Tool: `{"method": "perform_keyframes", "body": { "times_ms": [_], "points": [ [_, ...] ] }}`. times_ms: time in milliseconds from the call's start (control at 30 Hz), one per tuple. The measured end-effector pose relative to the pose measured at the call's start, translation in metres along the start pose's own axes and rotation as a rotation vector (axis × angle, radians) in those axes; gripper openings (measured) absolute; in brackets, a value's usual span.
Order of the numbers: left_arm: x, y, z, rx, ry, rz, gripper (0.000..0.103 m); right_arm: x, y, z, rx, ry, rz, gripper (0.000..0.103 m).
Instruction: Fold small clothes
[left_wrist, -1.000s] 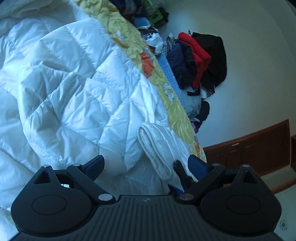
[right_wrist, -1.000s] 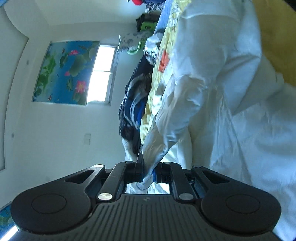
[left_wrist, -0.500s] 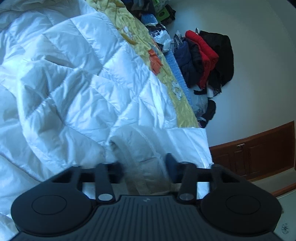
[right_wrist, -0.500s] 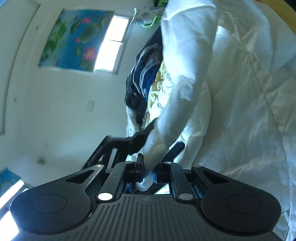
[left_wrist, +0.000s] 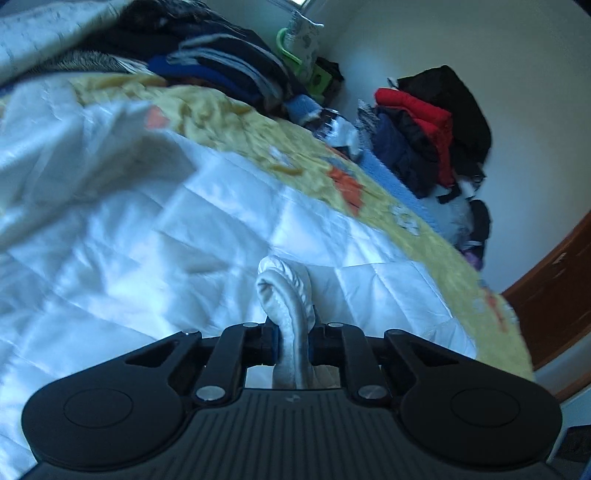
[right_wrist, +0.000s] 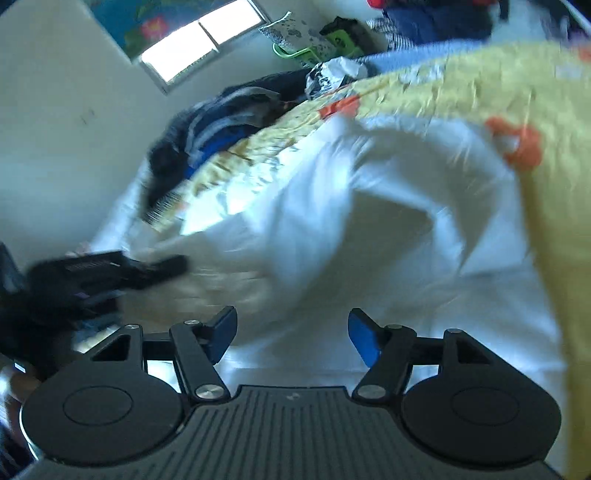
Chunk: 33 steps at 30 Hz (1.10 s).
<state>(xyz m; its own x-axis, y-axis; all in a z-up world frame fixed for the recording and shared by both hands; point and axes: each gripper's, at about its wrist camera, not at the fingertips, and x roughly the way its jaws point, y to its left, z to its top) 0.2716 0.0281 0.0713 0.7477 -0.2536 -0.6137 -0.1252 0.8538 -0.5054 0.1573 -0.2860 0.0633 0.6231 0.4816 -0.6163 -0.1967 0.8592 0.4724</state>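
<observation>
A white quilted jacket (left_wrist: 155, 236) lies spread over the yellow patterned bedspread (left_wrist: 424, 236). My left gripper (left_wrist: 291, 343) is shut on a bunched fold of the white jacket (left_wrist: 288, 295), which sticks up between the pads. In the right wrist view the white jacket (right_wrist: 369, 206) is blurred and heaped in front of my right gripper (right_wrist: 291, 336), which is open and empty just above the fabric. The left gripper (right_wrist: 103, 273) shows as a dark blurred shape at the left.
Dark and blue clothes (left_wrist: 221, 70) are piled at the far end of the bed. Red and black jackets (left_wrist: 432, 125) are stacked against the wall. A green hanger (left_wrist: 295, 55) lies beyond. Brown wooden cabinet (left_wrist: 554, 288) stands at right. A window (right_wrist: 199, 44) is in the wall.
My left gripper closed on a fold of the white jacket. My right gripper let go of the jacket edge and opened, and both views swung round.
</observation>
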Motion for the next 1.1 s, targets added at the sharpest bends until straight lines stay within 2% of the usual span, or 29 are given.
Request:
{"method": "perform_keyframes", "body": {
  "times_ms": [100,267,767,1100],
  "points": [
    [-0.008,0.017,0.006,-0.01,-0.02,0.034,0.013,0.003,0.001,-0.004,-0.047,0.016,-0.05,0.066],
    [-0.017,0.036,0.014,-0.029,-0.037,0.067,0.013,0.019,0.009,-0.001,-0.049,0.054,-0.095,0.067],
    [-0.017,0.05,0.022,-0.035,-0.031,0.078,0.013,0.023,0.015,-0.002,-0.069,0.069,-0.115,0.074],
    [-0.018,0.062,0.025,-0.038,-0.03,0.103,0.013,0.026,0.014,-0.002,-0.075,0.076,-0.117,0.074]
  ]
}}
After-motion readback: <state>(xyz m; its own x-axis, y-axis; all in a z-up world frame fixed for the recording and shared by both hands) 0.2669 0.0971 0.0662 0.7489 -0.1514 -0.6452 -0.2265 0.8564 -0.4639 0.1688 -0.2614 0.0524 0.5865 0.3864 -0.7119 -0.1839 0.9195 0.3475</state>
